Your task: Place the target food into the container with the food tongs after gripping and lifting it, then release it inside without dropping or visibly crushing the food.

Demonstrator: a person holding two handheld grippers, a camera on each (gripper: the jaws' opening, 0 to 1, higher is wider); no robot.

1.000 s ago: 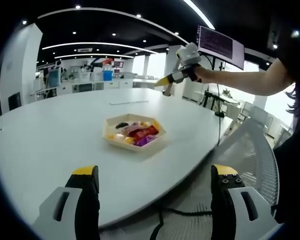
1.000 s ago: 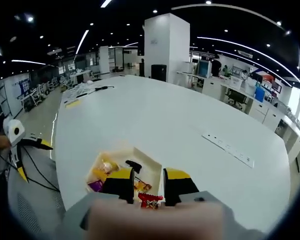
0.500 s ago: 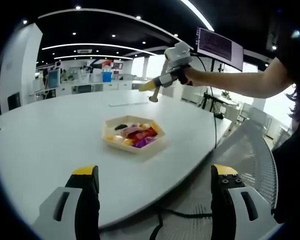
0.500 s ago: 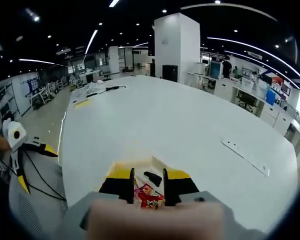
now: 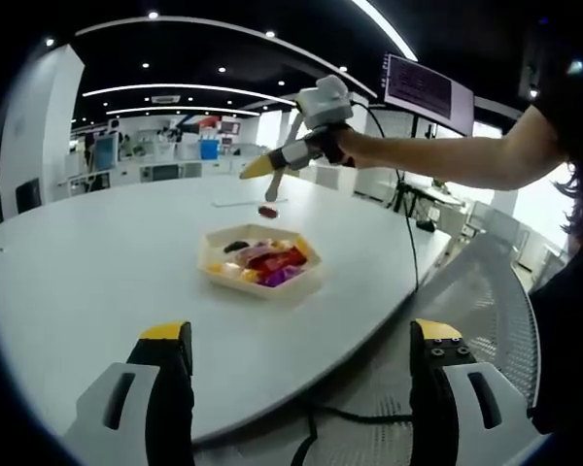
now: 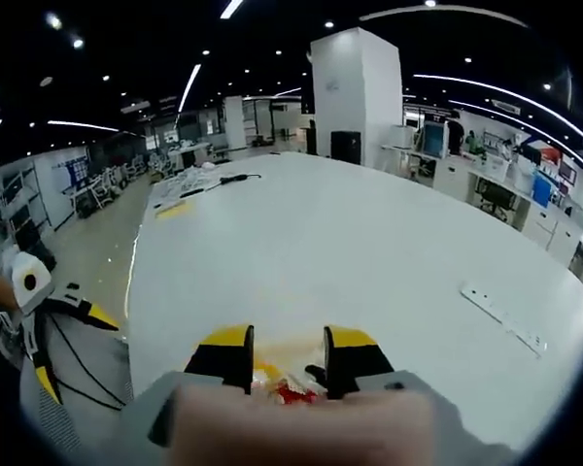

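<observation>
In the left gripper view the left tongs (image 5: 301,374) stand wide open at the bottom of the picture, holding nothing, low over the near edge of a large white counter (image 5: 97,262). On that counter sits a pale hexagonal container (image 5: 260,258) holding mixed wrapped foods — red, purple, yellow and one dark piece. Above and just behind it, a person's outstretched arm (image 5: 447,160) carries the right tongs (image 5: 268,186), whose yellow-tipped jaws point down and are drawn close on a thin tool with a small red piece of food (image 5: 268,211) at its lower end, hanging in the air over the container's far side, clear of the contents. In the right gripper view those jaws (image 6: 287,354) stand a narrow gap apart, with the red food (image 6: 291,392) between them low in the picture — what exactly they pinch there I cannot tell. At the left edge of that view the left tongs (image 6: 53,330) appear beside the counter.
</observation>
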